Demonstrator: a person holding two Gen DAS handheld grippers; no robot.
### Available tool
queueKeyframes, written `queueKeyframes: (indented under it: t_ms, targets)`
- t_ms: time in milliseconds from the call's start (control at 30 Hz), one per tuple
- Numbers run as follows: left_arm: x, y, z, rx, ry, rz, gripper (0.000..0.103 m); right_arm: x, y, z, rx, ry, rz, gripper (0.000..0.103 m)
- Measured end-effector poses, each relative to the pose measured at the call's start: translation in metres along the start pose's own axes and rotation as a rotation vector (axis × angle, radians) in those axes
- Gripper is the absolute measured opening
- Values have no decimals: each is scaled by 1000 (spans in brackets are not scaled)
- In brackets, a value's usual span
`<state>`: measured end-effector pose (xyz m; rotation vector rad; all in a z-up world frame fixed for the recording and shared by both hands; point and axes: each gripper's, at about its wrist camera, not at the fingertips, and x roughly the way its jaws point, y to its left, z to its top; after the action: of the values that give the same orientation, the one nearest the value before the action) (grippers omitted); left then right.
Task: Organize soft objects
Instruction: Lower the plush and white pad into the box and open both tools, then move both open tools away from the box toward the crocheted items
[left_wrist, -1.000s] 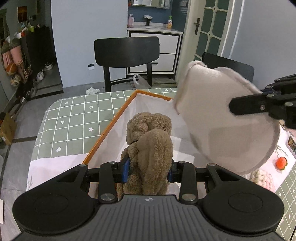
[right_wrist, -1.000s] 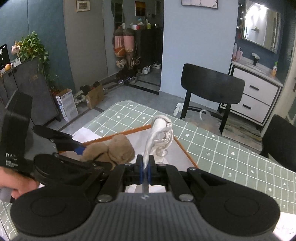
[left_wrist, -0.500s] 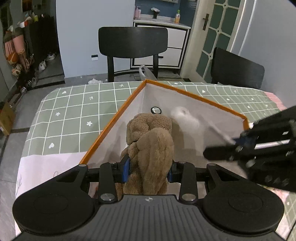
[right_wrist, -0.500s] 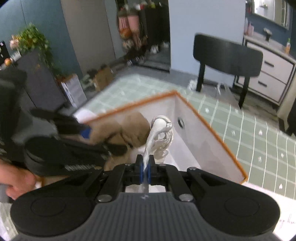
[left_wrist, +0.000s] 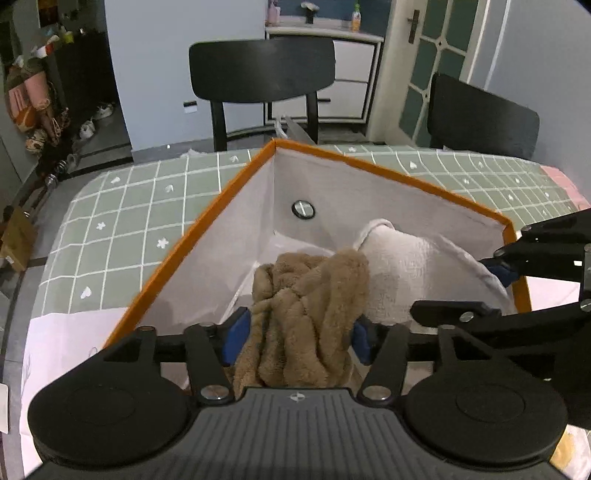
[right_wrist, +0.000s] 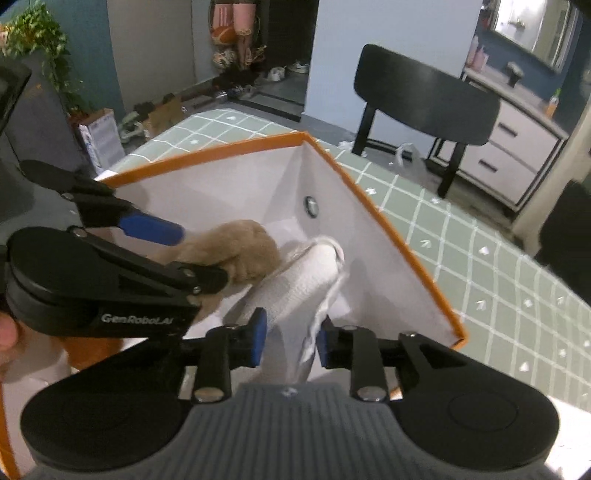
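Observation:
A white fabric bin with an orange rim (left_wrist: 207, 218) stands on the green checked tablecloth; it also shows in the right wrist view (right_wrist: 373, 210). My left gripper (left_wrist: 293, 336) is open, its jaws wide on both sides of a brown plush toy (left_wrist: 310, 306) lying inside the bin. My right gripper (right_wrist: 290, 339) is open around a white soft cloth (right_wrist: 303, 284) that rests in the bin beside the brown plush toy (right_wrist: 240, 254). The white cloth (left_wrist: 417, 269) lies to the right of the plush in the left wrist view.
Two black chairs (left_wrist: 262, 74) (left_wrist: 480, 114) stand behind the table. A white cabinet (right_wrist: 506, 162) is at the back right. A round metal eyelet (left_wrist: 303, 209) sits on the bin's inner wall. White paper (left_wrist: 62, 339) lies on the table's left.
Both grippers came down into the bin and opened. The brown plush and the white cloth, held up before, now lie inside the bin between loosened jaws.

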<state>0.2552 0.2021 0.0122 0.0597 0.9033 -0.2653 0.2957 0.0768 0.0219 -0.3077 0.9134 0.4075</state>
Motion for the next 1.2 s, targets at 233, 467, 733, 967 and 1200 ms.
queueKeyframes:
  t_ms: [233,467,733,967,1200]
  targets:
    - [-20,7,2,-39,-40,-5,70,-23,-1,-2,-43,-65,-93,30]
    - [-44,9,7,-57,-90,-15,70,-49,-2,-3,-28,-113,-89,31]
    - [-71,2,6,-37,-116,9,70,-78,6,-19,-51,-120,-69,32]
    - [-93,-17,0,34,-127,47,72,-108,15,-44,-85,-120,-57,35]
    - [-116,-42,-11,101,-150,38,77,-137,13,-68,-86,-136,-62,35]
